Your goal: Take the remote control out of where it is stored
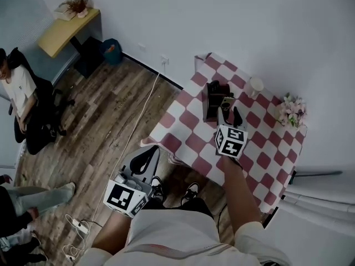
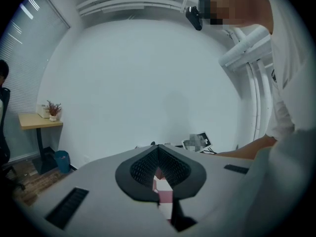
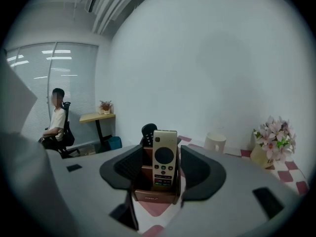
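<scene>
On checkered table (image 1: 260,159): one gold remote (image 3: 164,157) in one holder (image 3: 150,197); right claw (image 1: 231,115) open, left claw (image 2: 158,149) closed.

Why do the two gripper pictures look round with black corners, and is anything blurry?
Right gripper view: a wide lens bulges the room and blackens the corners; the remote control is sharp, framed by open jaws. Left gripper view: same bulge, plus mosaic patches added afterwards. Head view: dim, even light over the checked table.

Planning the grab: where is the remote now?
Right gripper view, centre: the remote stands upright in the brown holder on the checkered table, seen between the right gripper's open jaws.
</scene>
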